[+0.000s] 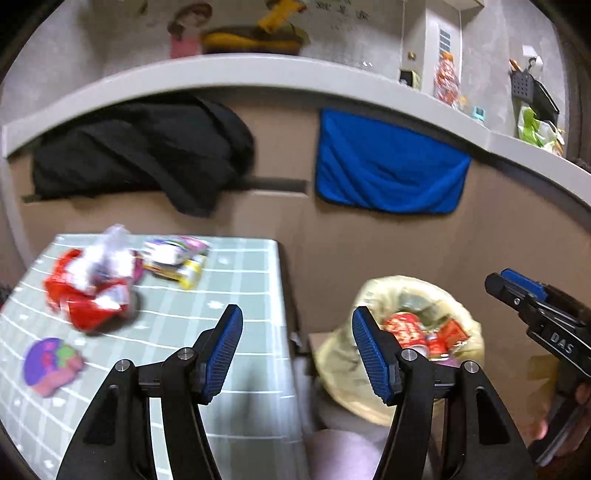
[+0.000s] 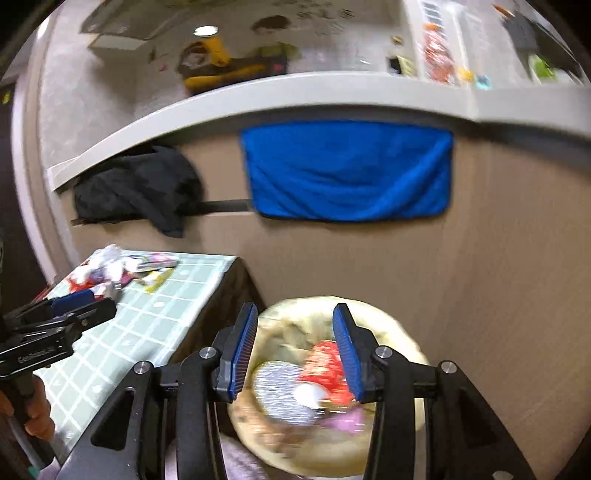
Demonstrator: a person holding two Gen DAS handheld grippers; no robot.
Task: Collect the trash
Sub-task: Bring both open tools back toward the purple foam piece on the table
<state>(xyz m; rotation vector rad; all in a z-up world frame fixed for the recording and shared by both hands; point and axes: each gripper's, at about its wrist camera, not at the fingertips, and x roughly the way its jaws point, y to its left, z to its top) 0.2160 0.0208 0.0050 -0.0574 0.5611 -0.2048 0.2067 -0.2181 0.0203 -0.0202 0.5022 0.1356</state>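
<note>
Table cover [image 1: 243,280] pale green, white grid; bin liner [image 2: 391,325] yellowish; towel [image 1: 388,166] blue (pads [image 1: 225,350] too).

A home room: child's wall sticker [image 1: 188,31], cluttered ledge [image 1: 258,72], hanging clothes [image 1: 147,151]

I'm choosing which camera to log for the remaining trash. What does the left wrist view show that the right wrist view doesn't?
Only the left wrist view: the purple wrapper near the table's front edge, and the red wrapper pile in full. Only the right wrist view: the silvery packet inside the lined bin, seen from above between the open right gripper. Both: the bin, the table, the blue cloth and the yellow-edged packet.
</note>
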